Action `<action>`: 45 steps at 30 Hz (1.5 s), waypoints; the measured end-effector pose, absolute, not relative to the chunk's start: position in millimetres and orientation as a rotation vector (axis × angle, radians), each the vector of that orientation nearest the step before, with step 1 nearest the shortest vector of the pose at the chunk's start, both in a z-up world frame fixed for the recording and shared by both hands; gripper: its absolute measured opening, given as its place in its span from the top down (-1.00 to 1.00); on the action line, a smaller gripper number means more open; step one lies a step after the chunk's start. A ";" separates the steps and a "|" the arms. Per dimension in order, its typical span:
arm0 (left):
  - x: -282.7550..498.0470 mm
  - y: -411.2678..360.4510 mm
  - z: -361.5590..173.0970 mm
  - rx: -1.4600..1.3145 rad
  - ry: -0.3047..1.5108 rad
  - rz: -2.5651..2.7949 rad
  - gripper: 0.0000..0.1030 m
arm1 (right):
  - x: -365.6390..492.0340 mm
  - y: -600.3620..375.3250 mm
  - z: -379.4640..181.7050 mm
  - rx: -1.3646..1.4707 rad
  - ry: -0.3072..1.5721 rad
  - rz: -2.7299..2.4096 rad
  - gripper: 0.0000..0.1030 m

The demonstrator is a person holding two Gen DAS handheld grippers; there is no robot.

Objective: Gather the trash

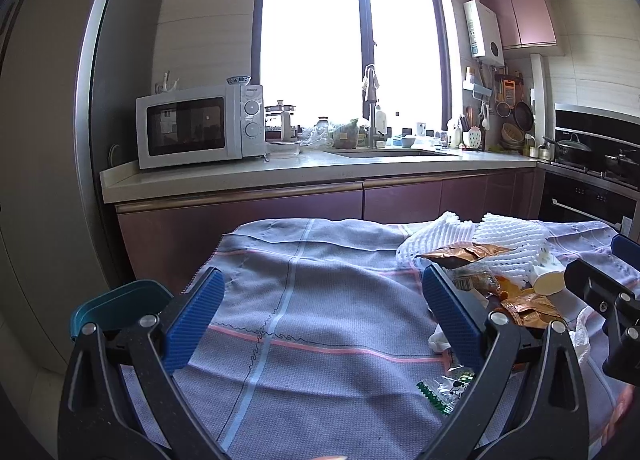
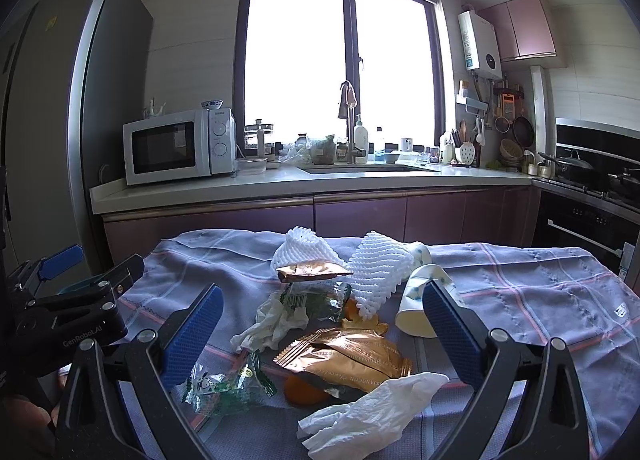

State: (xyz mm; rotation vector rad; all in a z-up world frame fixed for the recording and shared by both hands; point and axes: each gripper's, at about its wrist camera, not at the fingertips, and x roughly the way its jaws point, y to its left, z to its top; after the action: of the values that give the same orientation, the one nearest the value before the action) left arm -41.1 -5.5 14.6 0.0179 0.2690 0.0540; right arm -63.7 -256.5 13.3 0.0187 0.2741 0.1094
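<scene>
Fingers [image 2: 192, 336] of both grippers, blue-padded, stand wide apart with nothing between them. Right gripper [image 2: 322, 324] hangs over the trash heap on the desk's checked cloth [image 2: 540, 292]: a gold wrapper [image 2: 348, 356] with lettering too small to read surely, a green-printed packet [image 2: 224, 382], tissues [image 2: 372, 416], foam nets [image 2: 376, 264] and a tipped cup [image 2: 420, 300]. Left gripper [image 1: 320, 300] hovers over bare cloth left of the heap; its body reads "GenRobot.AI". A teal bin [image 1: 116, 306] sits at the desk's left edge.
</scene>
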 end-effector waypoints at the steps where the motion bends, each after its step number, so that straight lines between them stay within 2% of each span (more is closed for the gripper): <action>1: -41.0 -5.4 14.7 0.018 0.268 0.056 -0.89 | -63.7 -256.6 13.2 0.019 0.275 0.109 -0.87; 45: -50.7 -6.9 15.6 0.026 0.218 0.068 -0.89 | -65.3 -257.4 15.1 0.023 0.247 0.105 -0.87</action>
State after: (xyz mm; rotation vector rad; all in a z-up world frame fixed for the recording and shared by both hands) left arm -50.7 -6.9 15.6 0.0257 0.2177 0.0680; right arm -65.3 -257.4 15.1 0.0235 0.2474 0.1055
